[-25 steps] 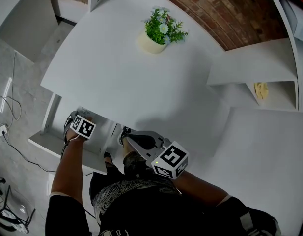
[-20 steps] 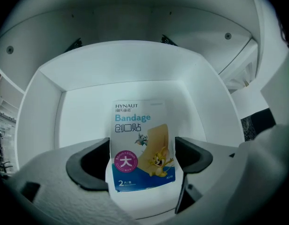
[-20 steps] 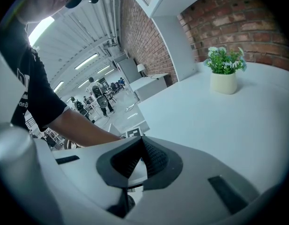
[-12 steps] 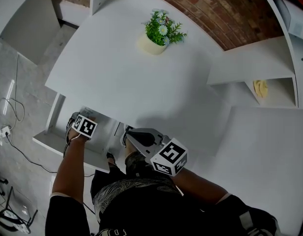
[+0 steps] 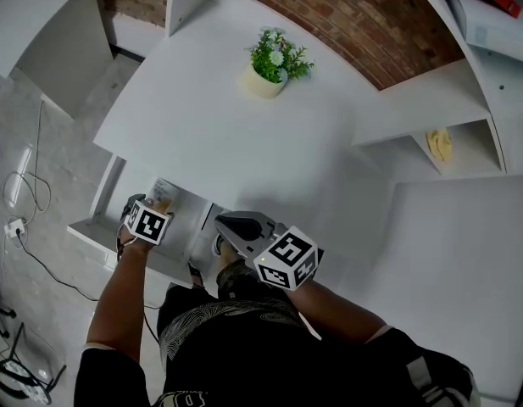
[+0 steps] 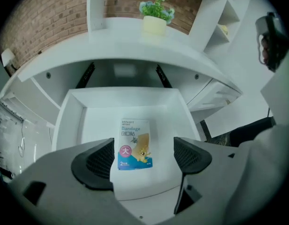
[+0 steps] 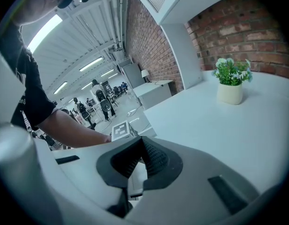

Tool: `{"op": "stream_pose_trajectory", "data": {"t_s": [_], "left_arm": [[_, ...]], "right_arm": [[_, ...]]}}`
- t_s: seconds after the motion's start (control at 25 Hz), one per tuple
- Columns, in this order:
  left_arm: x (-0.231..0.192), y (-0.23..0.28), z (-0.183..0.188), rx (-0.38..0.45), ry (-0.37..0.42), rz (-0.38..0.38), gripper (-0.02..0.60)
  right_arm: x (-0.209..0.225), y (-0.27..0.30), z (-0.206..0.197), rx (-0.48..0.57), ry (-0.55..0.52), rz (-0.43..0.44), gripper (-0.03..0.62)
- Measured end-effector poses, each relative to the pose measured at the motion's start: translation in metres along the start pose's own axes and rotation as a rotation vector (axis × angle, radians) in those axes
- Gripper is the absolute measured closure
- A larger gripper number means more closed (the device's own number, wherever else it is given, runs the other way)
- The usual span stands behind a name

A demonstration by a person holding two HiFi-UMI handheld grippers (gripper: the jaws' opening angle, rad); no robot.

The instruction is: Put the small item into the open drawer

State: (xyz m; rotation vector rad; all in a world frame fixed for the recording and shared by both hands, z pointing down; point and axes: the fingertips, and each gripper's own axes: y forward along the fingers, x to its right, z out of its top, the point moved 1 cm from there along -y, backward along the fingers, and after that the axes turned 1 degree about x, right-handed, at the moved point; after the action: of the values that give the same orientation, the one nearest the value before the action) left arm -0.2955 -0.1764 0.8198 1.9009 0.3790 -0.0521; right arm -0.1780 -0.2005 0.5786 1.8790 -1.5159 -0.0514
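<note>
A small bandage packet (image 6: 135,143) lies flat on the floor of the open white drawer (image 6: 69,121), under the desk edge. My left gripper (image 6: 143,150) hangs open just above it, a jaw on either side, with nothing held. In the head view the left gripper (image 5: 149,214) sits over the drawer (image 5: 104,219), and the packet (image 5: 164,195) shows just past its marker cube. My right gripper (image 7: 139,156) is shut on nothing; it hovers at the desk's near edge (image 5: 223,223), to the right of the drawer.
A potted plant (image 5: 274,62) stands at the back of the white desk (image 5: 227,134). Open shelves (image 5: 447,134) with a yellow item rise on the right. Cables trail over the floor at left. The person's legs are close behind the drawer.
The packet now shows more fully past the left gripper's cube in the drawer. The right gripper has stayed at the desk edge. The head view has shifted slightly.
</note>
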Motion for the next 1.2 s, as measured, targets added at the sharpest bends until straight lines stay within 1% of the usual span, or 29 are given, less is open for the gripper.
{"op": "stream_pose_trajectory", "data": {"t_s": [0.08, 0.12, 0.16, 0.2, 0.24, 0.32, 0.48, 0.6, 0.68, 0.84, 1.0, 1.2], "left_arm": [[0.005, -0.021, 0.006, 0.043, 0.000, 0.004, 0.177], [0.007, -0.032, 0.010, 0.069, -0.001, 0.009, 0.199], [0.008, -0.044, 0.014, 0.099, -0.002, 0.015, 0.256], [0.009, -0.055, 0.018, 0.131, -0.003, 0.019, 0.337], [0.010, -0.066, 0.021, 0.159, -0.006, 0.020, 0.367], [0.012, -0.087, 0.026, 0.208, -0.011, 0.026, 0.405], [0.010, -0.133, 0.034, 0.296, -0.016, 0.079, 0.477], [0.012, -0.162, 0.031, 0.349, -0.058, 0.101, 0.532], [0.022, -0.182, 0.030, 0.402, -0.090, 0.074, 0.549], [0.047, -0.228, 0.029, 0.532, -0.127, -0.010, 0.563], [0.071, -0.268, 0.022, 0.615, -0.128, -0.019, 0.565], [0.114, -0.311, 0.009, 0.698, -0.117, -0.026, 0.565]], "right_arm": [[-0.007, -0.003, 0.002, 0.010, -0.007, -0.002, 0.589], [-0.010, -0.005, 0.003, 0.015, -0.013, -0.003, 0.589], [-0.014, -0.006, 0.003, 0.018, -0.020, -0.003, 0.589], [-0.019, -0.007, 0.004, 0.021, -0.028, -0.003, 0.589], [-0.023, -0.007, 0.005, 0.023, -0.038, -0.003, 0.589], [-0.035, -0.009, 0.006, 0.028, -0.057, -0.002, 0.589], [-0.054, -0.016, 0.014, 0.055, -0.088, -0.007, 0.589], [-0.064, -0.025, 0.020, 0.097, -0.090, -0.015, 0.589], [-0.071, -0.032, 0.022, 0.129, -0.080, -0.020, 0.589], [-0.080, -0.047, 0.022, 0.181, -0.052, -0.037, 0.589], [-0.086, -0.066, 0.025, 0.221, -0.064, -0.048, 0.589], [-0.100, -0.085, 0.023, 0.230, -0.101, -0.021, 0.589]]}}
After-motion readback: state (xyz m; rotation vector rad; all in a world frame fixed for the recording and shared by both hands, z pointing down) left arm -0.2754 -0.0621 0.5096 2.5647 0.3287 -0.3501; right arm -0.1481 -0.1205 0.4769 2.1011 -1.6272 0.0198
